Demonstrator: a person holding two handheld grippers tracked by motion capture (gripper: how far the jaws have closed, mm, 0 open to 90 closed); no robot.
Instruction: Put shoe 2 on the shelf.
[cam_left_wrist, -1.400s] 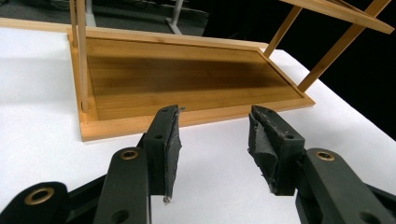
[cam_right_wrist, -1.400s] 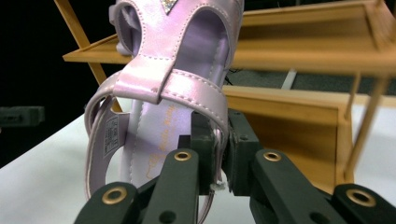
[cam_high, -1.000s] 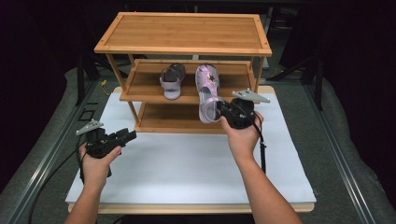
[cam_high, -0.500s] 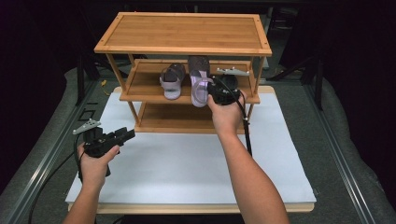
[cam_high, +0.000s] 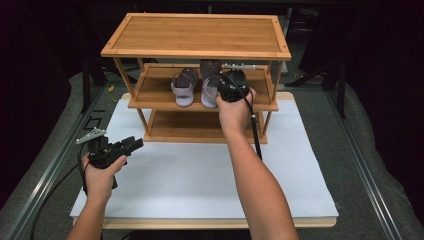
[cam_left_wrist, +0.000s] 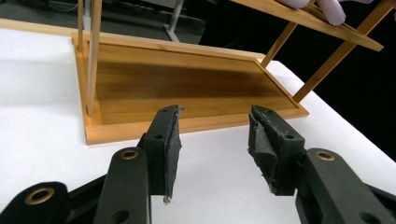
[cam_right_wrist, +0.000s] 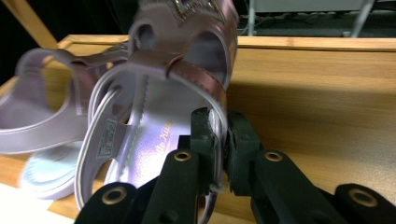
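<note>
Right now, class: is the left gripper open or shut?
Open. In the left gripper view, the left gripper shows a wide gap between its jaws, nothing in it, with white table and the rack's bottom shelf beyond.

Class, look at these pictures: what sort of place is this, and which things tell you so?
Probably a staged recording bench: a bamboo shoe rack on a white-covered table, dark surroundings, and hand-held grippers.

so over the last second we've swung the right gripper (cam_high: 225, 90) up from in front of the bottom shelf, and the sandal (cam_high: 210, 82) clamped in it now sits on the middle shelf (cam_high: 150, 102) right beside the other sandal (cam_high: 183, 86). our right arm's stretched further forward too.
</note>
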